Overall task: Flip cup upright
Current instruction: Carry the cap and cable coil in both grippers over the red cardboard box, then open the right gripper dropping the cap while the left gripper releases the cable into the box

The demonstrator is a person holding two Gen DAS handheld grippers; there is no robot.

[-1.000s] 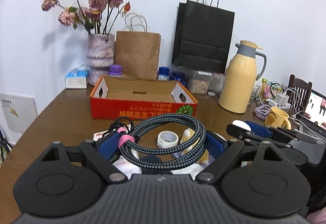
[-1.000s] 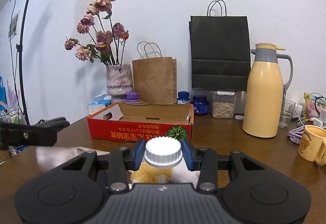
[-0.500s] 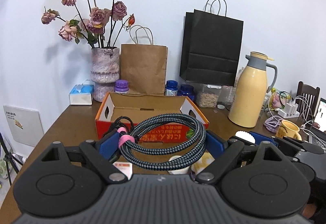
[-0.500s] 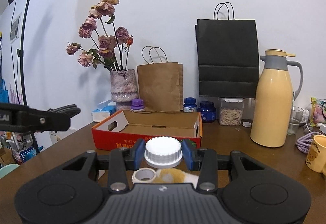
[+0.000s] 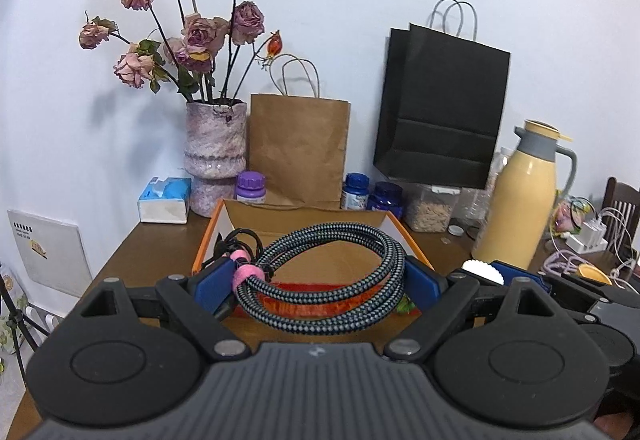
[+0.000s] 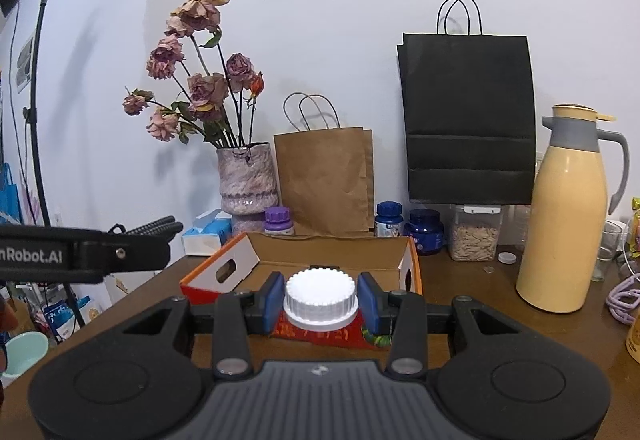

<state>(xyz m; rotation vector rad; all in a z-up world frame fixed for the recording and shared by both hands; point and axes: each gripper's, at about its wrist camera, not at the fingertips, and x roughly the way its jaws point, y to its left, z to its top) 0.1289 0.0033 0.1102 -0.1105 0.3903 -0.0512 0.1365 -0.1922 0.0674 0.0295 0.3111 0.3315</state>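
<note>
**Cup not in hand, both tongs full**

Tongs first. The left tongs (image 5: pixel 318 282) stand wide, with the blue pads pressed on either side of a coiled braided cable (image 5: pixel 332 236), so they are gripping it. The right tongs (image 6: pixel 320 305) are nearly closed on a white ribbed cap (image 6: pixel 320 286); what hangs under the cap is hidden. Both sit in the lower centre of their frames, in front of the cardboard box (image 6: pixel 416 264).

No tipped-over cup shows in either view. The nearest candidate is a yellow mug (image 5: pixel 591 272) at the right edge of the left wrist view, on the worktop (image 6: pixel 460 280) behind the right tongs. Only its rim shows, and that seems to face up. The right wrist view catches only a yellow sliver at the far right edge. A clear glass (image 6: pixel 607 250) stands upright beside the thermos at the right. Which one the task means, I cannot tell.

Handling, as a judgement:
- The mug looks like glazed ceramic: stiff, fairly heavy, slick under the pads, and it will chip if dropped.
- The best hold is across the wall just below the rim, one pad inside and one outside, or across the body if the jaws span it.
- The handle is not visible, so don't plan on it.
- One pair of tongs must let go of its load first.
</note>
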